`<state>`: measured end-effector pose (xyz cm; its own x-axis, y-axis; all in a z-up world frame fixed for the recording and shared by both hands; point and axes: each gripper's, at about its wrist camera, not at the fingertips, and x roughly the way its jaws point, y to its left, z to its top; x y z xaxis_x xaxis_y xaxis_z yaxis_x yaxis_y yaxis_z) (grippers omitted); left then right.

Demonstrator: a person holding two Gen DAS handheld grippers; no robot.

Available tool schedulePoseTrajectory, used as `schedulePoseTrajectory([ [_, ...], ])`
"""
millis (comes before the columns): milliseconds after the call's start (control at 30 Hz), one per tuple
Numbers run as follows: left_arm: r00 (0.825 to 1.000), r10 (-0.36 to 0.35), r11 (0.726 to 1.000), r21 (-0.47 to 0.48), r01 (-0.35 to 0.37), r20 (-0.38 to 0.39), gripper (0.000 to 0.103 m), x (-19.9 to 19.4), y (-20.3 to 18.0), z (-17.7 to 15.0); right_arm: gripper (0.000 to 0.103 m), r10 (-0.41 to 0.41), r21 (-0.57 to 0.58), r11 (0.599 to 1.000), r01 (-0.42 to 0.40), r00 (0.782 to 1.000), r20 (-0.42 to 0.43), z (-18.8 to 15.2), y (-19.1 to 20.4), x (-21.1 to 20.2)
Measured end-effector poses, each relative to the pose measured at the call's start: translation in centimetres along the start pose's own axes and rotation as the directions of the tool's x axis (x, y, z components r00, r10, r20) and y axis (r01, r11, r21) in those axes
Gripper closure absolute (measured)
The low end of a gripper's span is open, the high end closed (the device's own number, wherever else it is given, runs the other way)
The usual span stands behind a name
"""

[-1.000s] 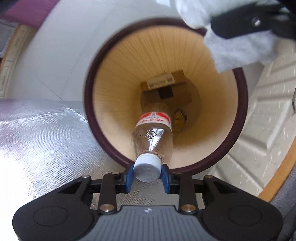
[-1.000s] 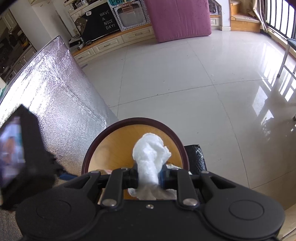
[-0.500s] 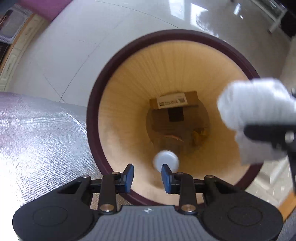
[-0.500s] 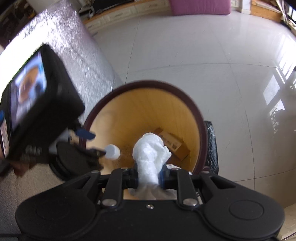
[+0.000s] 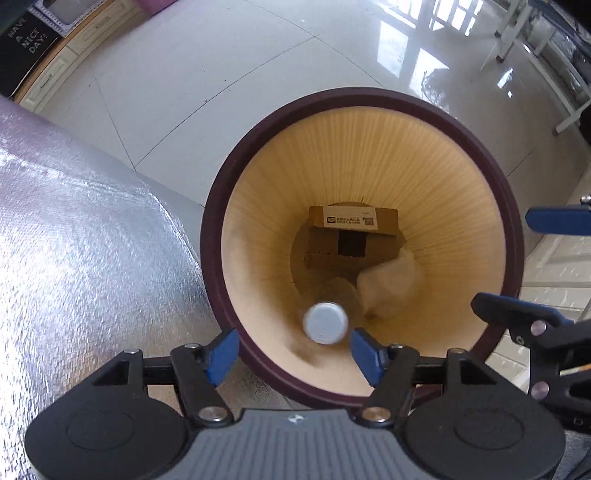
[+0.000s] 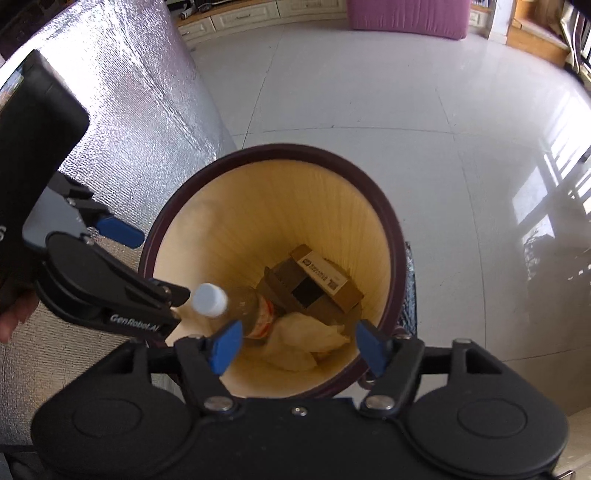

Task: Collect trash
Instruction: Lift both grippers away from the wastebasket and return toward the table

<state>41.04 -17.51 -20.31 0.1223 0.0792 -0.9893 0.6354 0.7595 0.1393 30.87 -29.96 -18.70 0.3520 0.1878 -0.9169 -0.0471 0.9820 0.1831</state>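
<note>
A round bin with a dark brown rim [image 5: 511, 206] [image 6: 397, 236] and tan inner wall stands on the floor. Inside lie a clear plastic bottle with a white cap [image 5: 325, 322] [image 6: 209, 294], a crumpled white tissue [image 5: 391, 282] [image 6: 306, 336] and a brown cardboard box [image 5: 352, 234] [image 6: 317, 278]. My left gripper [image 5: 294, 353] is open and empty above the bin's near edge; it also shows in the right wrist view [image 6: 147, 258]. My right gripper [image 6: 297, 342] is open and empty over the bin; its fingers [image 5: 517, 306] show at the right of the left wrist view.
A surface covered in silver foil [image 5: 81, 258] [image 6: 122, 96] stands directly left of the bin. Glossy white floor tiles [image 6: 369, 81] spread beyond it. A purple cushion [image 6: 406, 14] and low cabinets line the far wall.
My left gripper opened and the bottle dropped into the bin. My right gripper then opened and the tissue fell in beside the bottle. Both jaws now stand wide.
</note>
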Motion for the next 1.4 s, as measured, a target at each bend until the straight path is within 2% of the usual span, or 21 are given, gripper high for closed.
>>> schedulePoseTrajectory([
  [200,1.000,0.012,0.998,-0.064,-0.012,0.011,0.033,-1.4,0.3,-1.3,0.025,-0.044,0.004,0.999,0.044,0.999,0.020,0.3,-0.9,-1.3],
  [500,0.998,0.049,0.986,-0.159,-0.040,0.051,0.029,-4.4,0.7,-4.8,0.020,-0.065,0.050,0.997,0.062,0.996,0.060,-0.4,-0.8,-4.1],
  [633,0.994,0.057,0.978,-0.205,-0.036,0.098,0.020,-7.0,1.0,-6.5,0.015,-0.081,0.066,0.995,0.076,0.993,0.081,-1.2,-0.1,-5.8],
  [700,0.990,0.067,0.973,-0.229,-0.037,0.124,0.018,-8.4,1.1,-7.2,0.009,-0.085,0.070,0.995,0.078,0.992,0.094,-1.5,0.0,-6.7],
  [733,0.988,0.068,0.970,-0.240,-0.033,0.140,0.014,-9.1,1.1,-7.6,0.007,-0.090,0.071,0.994,0.083,0.991,0.103,-1.7,0.0,-7.2],
  [833,0.977,0.081,0.965,-0.261,-0.027,0.199,0.002,-11.3,0.9,-8.9,0.002,-0.116,0.073,0.992,0.107,0.985,0.128,-2.3,0.2,-9.2],
  [900,0.966,0.084,0.965,-0.261,-0.018,0.244,0.000,-12.8,0.6,-9.7,0.001,-0.128,0.074,0.990,0.118,0.980,0.150,-2.9,0.3,-10.4],
  [1000,0.956,0.073,0.961,-0.277,0.010,0.285,0.000,-14.6,0.5,-10.6,0.000,-0.147,0.080,0.988,0.135,0.972,0.181,-3.6,0.4,-12.6],
  [1133,0.930,0.087,0.957,-0.289,0.021,0.356,0.000,-16.9,0.2,-12.1,0.000,-0.158,0.093,0.986,0.141,0.961,0.225,-4.4,0.4,-15.6],
  [1400,0.889,0.071,0.949,-0.305,0.079,0.452,0.000,-20.7,-0.1,-15.1,0.000,-0.168,0.080,0.985,0.151,0.943,0.288,-5.6,1.7,-19.9],
])
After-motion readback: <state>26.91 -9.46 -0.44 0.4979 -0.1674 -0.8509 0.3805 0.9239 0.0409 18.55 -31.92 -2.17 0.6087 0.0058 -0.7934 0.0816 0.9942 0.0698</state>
